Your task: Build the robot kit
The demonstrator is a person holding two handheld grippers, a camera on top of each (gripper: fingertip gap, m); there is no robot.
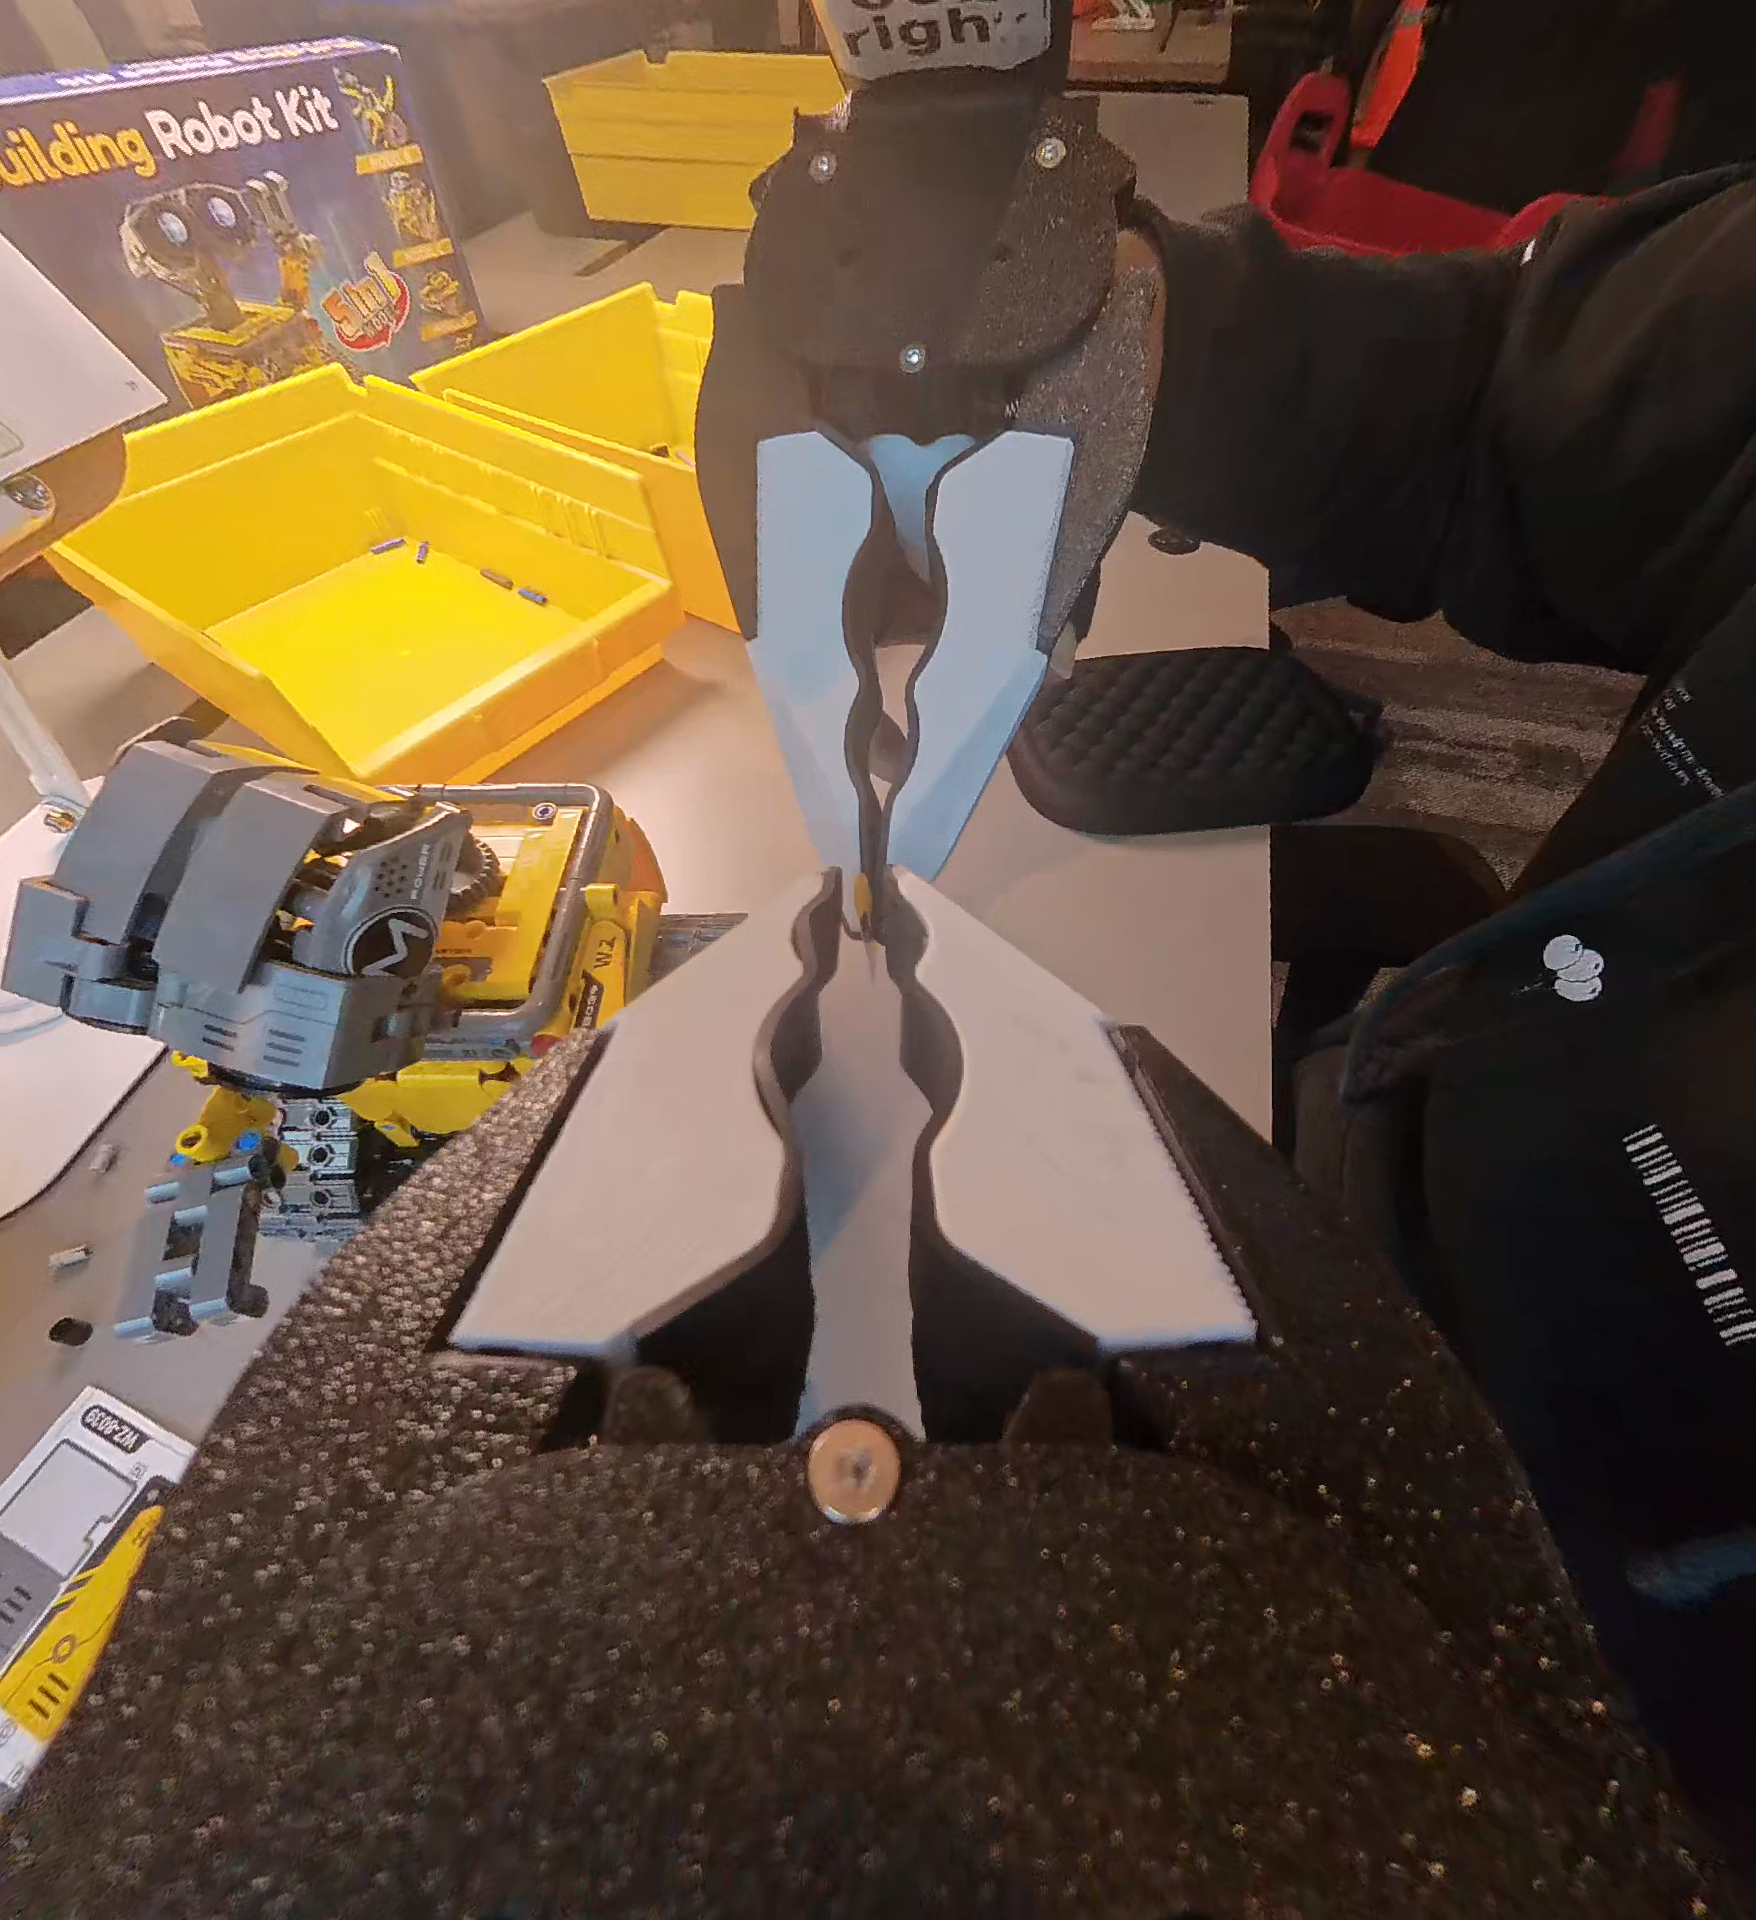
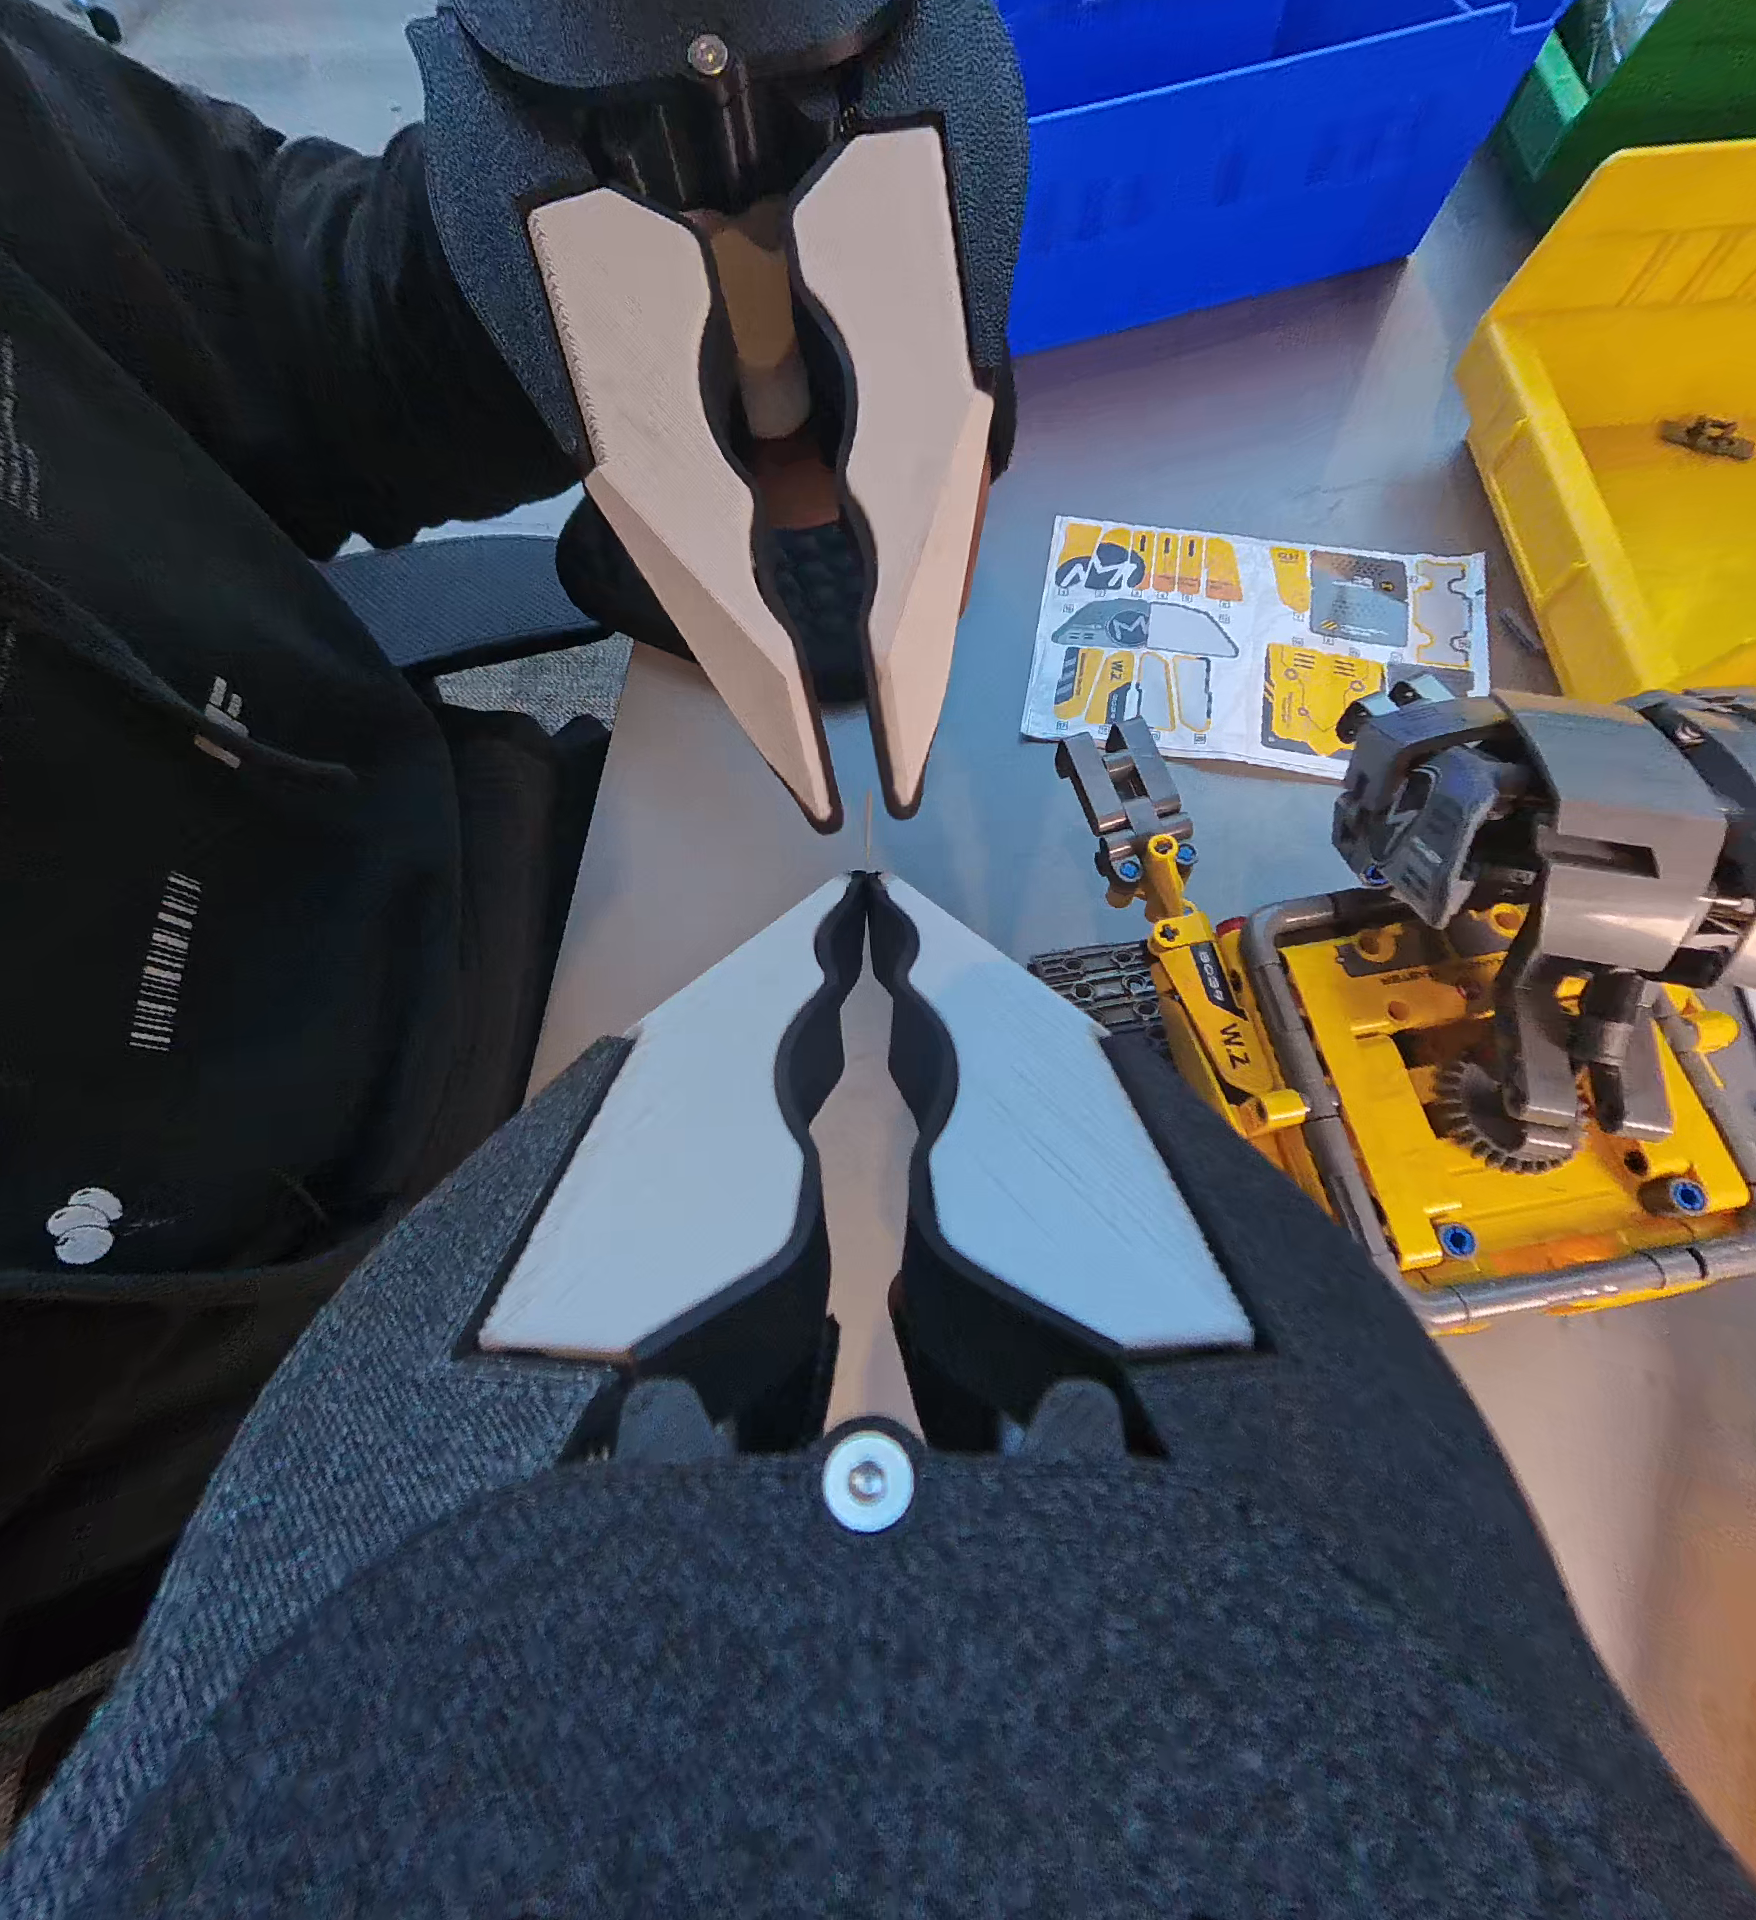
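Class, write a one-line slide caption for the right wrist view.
Two grippers meet tip to tip: right gripper pinching a thin sticker, left gripper slightly open, beside a yellow toy robot.

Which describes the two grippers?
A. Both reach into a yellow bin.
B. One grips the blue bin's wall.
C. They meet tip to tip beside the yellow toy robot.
C: the left gripper and the right gripper point at each other, tips nearly touching, a thin yellow piece between them, and the yellow toy robot alongside.

a tiny yellow sticker (image 1: 863, 896) sits edge-on at twelve o'clock, pinched in the right gripper (image 2: 866, 881), the slightly parted left gripper (image 1: 861, 902) meeting it.
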